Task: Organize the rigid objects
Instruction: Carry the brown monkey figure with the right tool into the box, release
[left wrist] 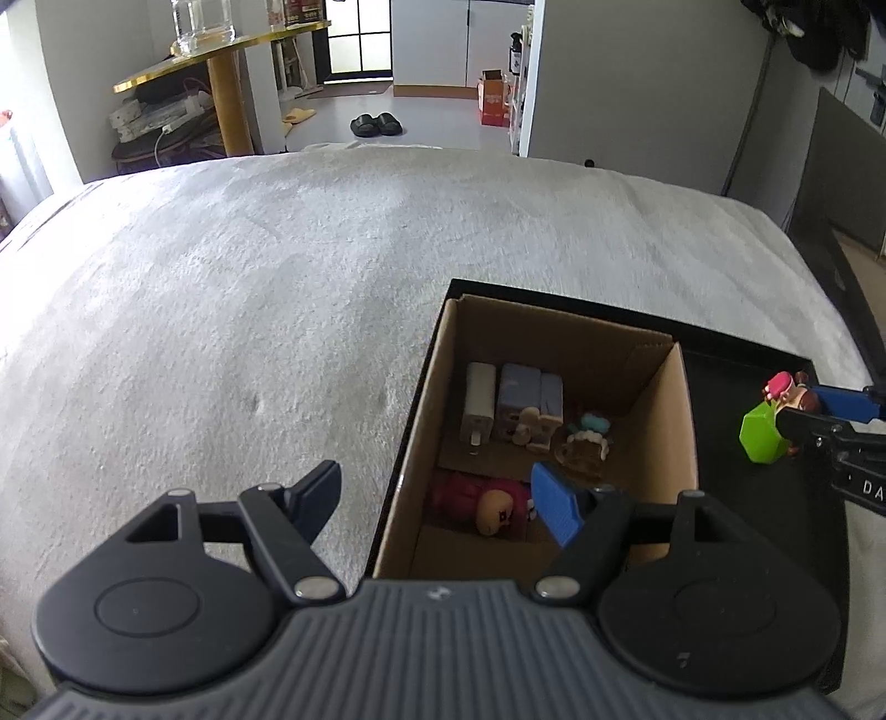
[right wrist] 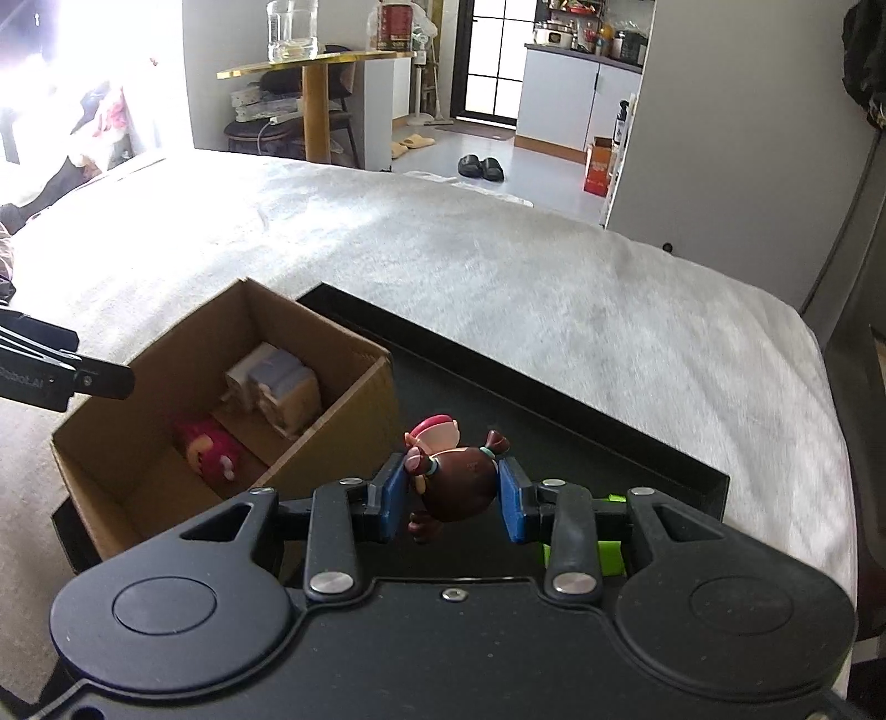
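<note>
A cardboard box (left wrist: pixel 684 410) (right wrist: pixel 343 343) stands on a black tray (left wrist: pixel 764 498) (right wrist: pixel 554 387) on the bed. It holds a white charger (left wrist: pixel 479 401), a bluish block (left wrist: pixel 520 399), small figures and a red doll (left wrist: pixel 487 507) (right wrist: pixel 207 451). My left gripper (left wrist: pixel 443 501) is open and empty, over the box's near left edge. My right gripper (right wrist: pixel 454 495) (left wrist: pixel 797 412) is shut on a brown-haired doll figure (right wrist: pixel 459 487) with a pink hat (left wrist: pixel 781 382) and green body (left wrist: pixel 761 435), held above the tray, right of the box.
The grey-white bed cover (left wrist: pixel 249 304) (right wrist: pixel 554 277) spreads left and beyond the tray. Its right edge (right wrist: pixel 830 415) drops off near a dark panel (left wrist: pixel 841 183). Past the bed are a gold-edged table (left wrist: pixel 221 61) with a glass jar (right wrist: pixel 292 30) and black slippers (left wrist: pixel 375 124).
</note>
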Demonstrator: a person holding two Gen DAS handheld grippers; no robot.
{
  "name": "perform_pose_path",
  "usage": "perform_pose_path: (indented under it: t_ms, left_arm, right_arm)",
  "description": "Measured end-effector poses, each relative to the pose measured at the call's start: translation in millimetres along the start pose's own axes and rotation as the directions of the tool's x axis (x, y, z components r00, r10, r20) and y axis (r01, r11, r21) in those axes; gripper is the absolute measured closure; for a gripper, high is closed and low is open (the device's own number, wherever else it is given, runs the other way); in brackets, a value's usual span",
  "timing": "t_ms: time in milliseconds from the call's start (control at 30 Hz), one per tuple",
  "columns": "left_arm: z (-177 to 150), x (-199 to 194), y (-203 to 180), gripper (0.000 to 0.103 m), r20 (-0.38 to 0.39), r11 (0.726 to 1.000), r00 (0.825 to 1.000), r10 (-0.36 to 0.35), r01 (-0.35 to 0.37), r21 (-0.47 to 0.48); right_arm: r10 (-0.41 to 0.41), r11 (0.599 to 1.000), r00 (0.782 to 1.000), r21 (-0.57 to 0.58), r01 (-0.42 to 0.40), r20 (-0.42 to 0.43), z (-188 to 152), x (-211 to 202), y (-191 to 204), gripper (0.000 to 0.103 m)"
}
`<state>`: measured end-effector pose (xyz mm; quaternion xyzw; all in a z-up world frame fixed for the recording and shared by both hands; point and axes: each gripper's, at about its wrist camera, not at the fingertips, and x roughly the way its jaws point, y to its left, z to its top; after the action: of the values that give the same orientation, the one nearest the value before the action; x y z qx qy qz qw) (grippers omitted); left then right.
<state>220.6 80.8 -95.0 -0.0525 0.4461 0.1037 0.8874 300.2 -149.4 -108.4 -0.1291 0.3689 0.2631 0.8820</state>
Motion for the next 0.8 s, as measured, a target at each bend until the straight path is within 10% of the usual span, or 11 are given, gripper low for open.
perform_pose_path:
  t_ms: [800]
  left_arm:
    - [-28, 9, 42, 0.037, 0.001, 0.990, 0.993, -0.116, 0.116, -0.083]
  right_arm:
    - [0.002, 0.997, 1.000, -0.076, -0.002, 0.002, 23, -4, 78, 0.068]
